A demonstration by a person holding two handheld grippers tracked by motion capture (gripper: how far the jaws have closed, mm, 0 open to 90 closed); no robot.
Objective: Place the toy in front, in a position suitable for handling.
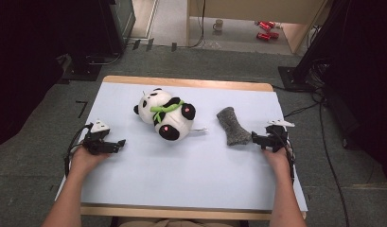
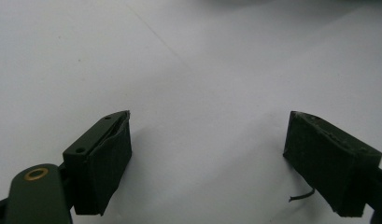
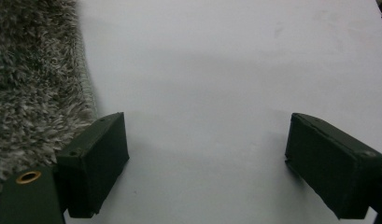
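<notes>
Table [image 1: 191, 179]: wide bare white surface across near half, both grippers close to side edges. Panda plush [image 1: 165, 114] lies centre-far, well clear of both. Grey fuzzy sock [image 1: 233, 126] just beside right gripper [image 1: 255, 139], outside its one jaw, not between. Right jaws spread, empty. Left gripper [image 1: 116, 144] likewise spread, empty.

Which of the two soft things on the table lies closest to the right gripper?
The grey fuzzy sock, beside the right gripper; its pile edges that gripper's own view. The panda plush toy lies farther off, mid-table.
</notes>
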